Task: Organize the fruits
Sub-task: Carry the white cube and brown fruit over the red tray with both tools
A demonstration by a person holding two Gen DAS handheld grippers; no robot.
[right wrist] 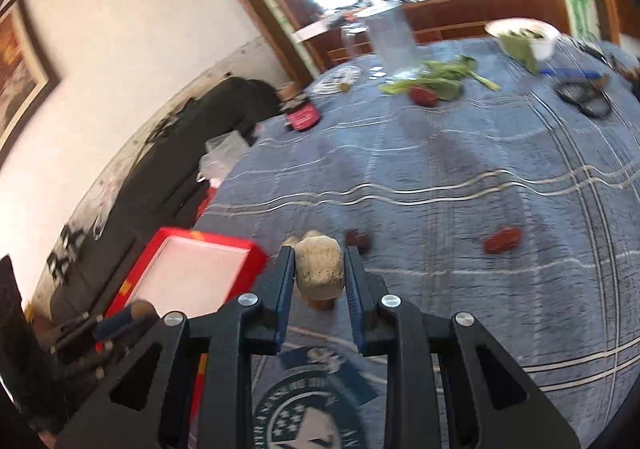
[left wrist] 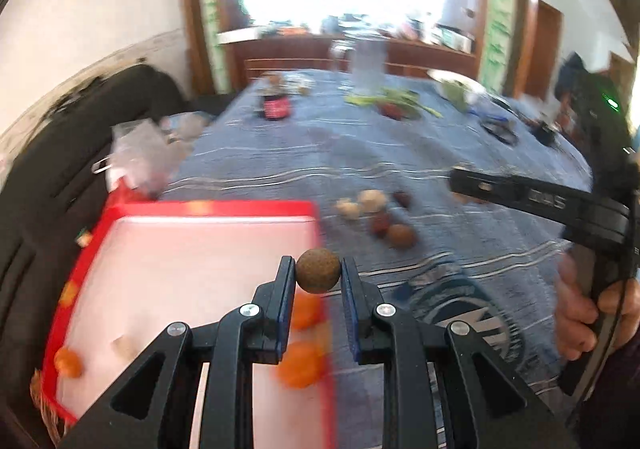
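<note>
My left gripper [left wrist: 318, 276] is shut on a small round brown fruit [left wrist: 318, 275], held above the right edge of a red tray [left wrist: 208, 207] with a white floor. Orange fruits [left wrist: 301, 363] and a pale piece lie in the tray. A loose cluster of pale and dark red fruits [left wrist: 376, 215] sits on the blue cloth beyond. My right gripper [right wrist: 319, 269] is shut on a pale beige fruit [right wrist: 320, 269], just over the cloth; the red tray [right wrist: 188, 269] lies to its left. Two dark red fruits [right wrist: 503, 240] rest on the cloth to the right.
The blue striped tablecloth [right wrist: 460, 177] covers the table. At the far end stand a clear pitcher [right wrist: 394, 43], leafy greens [right wrist: 436, 79], a white bowl [right wrist: 524, 35], scissors [right wrist: 584, 97] and a red-labelled jar [right wrist: 302, 115]. A dark sofa [left wrist: 60, 153] runs along the left. A hand [left wrist: 592, 313] holds the other gripper.
</note>
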